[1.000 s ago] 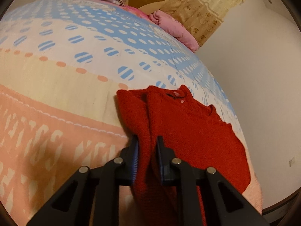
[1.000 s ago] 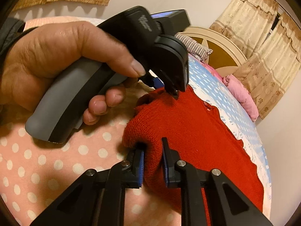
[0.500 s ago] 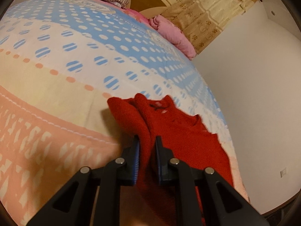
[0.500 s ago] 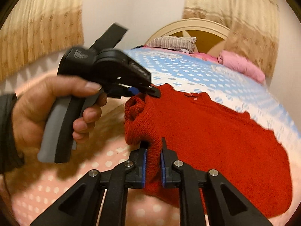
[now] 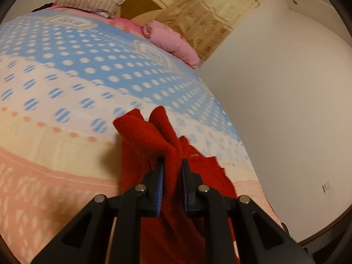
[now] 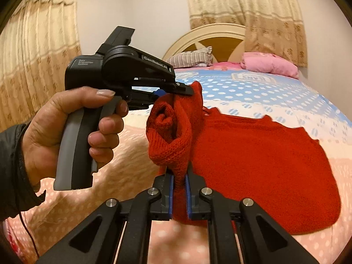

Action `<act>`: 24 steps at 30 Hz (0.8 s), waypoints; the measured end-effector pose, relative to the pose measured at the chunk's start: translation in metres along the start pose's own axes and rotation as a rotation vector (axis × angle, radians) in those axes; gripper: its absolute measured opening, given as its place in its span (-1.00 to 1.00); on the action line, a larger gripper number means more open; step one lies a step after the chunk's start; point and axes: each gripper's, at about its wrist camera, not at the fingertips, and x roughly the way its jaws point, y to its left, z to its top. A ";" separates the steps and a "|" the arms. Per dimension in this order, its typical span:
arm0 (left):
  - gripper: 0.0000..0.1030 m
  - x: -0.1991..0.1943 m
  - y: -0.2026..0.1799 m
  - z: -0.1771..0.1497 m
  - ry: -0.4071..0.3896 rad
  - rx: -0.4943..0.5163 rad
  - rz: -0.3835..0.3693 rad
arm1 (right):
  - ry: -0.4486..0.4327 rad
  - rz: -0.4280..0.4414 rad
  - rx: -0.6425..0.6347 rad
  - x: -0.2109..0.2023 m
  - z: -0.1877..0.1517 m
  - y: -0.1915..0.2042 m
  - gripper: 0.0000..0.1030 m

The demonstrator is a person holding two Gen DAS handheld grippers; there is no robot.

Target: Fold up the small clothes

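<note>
Item: one red knitted sweater [image 6: 253, 158], small, lying on the bed [image 6: 275, 92] at centre and right of the right wrist view, its left edge lifted off the cover. At left of that view we note a hand [image 6: 66, 127] holding the left gripper [image 6: 187, 91], fingers clenched on a high bunch of the red knit; at lower centre the right gripper [image 6: 179, 189], fingers clenched on a lower bunch of the same edge, a rolled sleeve end between the two grips. We judge the step in hand to be the side fold: the raised edge is to be carried across the body toward the right of the frame, both grips level and taut, then laid flat and let go. Surroundings, left to right: curtains [image 6: 39, 61] at far left, striped pillow [image 6: 191, 56] and cream headboard [image 6: 211, 37] at upper centre, pink bundle [image 6: 268, 63] at upper right. None lies near the garment; we see nothing in the way but the sagging sleeve.
</note>
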 end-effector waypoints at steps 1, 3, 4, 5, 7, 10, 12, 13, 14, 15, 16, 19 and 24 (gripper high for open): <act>-0.71 0.002 -0.005 0.000 0.002 0.006 -0.008 | -0.008 -0.005 0.012 -0.004 0.000 -0.005 -0.85; -0.71 0.009 -0.020 -0.001 0.008 0.026 -0.025 | -0.023 -0.017 0.030 -0.013 0.000 -0.016 -0.85; -0.71 0.012 -0.025 -0.001 0.010 0.032 -0.028 | -0.028 -0.022 0.040 -0.018 -0.001 -0.021 -0.85; -0.71 0.017 -0.030 -0.002 0.016 0.037 -0.035 | -0.030 -0.028 0.054 -0.021 -0.002 -0.028 -0.85; -0.71 0.028 -0.042 -0.005 0.030 0.047 -0.046 | -0.033 -0.040 0.073 -0.027 -0.005 -0.038 -0.85; -0.71 0.039 -0.057 -0.008 0.046 0.060 -0.061 | -0.035 -0.058 0.108 -0.035 -0.010 -0.055 -0.85; -0.71 0.049 -0.070 -0.010 0.060 0.075 -0.074 | -0.035 -0.071 0.133 -0.040 -0.013 -0.066 -0.85; -0.71 0.053 -0.076 -0.012 0.065 0.084 -0.075 | -0.037 -0.079 0.142 -0.042 -0.016 -0.071 -0.85; -0.72 0.059 -0.084 -0.014 0.075 0.103 -0.079 | -0.037 -0.089 0.157 -0.045 -0.018 -0.078 -0.85; -0.72 0.063 -0.088 -0.016 0.081 0.112 -0.080 | -0.036 -0.092 0.170 -0.047 -0.020 -0.082 -0.85; -0.72 0.068 -0.093 -0.018 0.089 0.120 -0.080 | -0.032 -0.095 0.187 -0.049 -0.022 -0.088 -0.85; -0.72 0.083 -0.106 -0.027 0.118 0.143 -0.083 | -0.021 -0.108 0.232 -0.056 -0.030 -0.104 -0.85; -0.72 0.101 -0.124 -0.038 0.146 0.177 -0.081 | -0.004 -0.116 0.305 -0.065 -0.039 -0.125 -0.85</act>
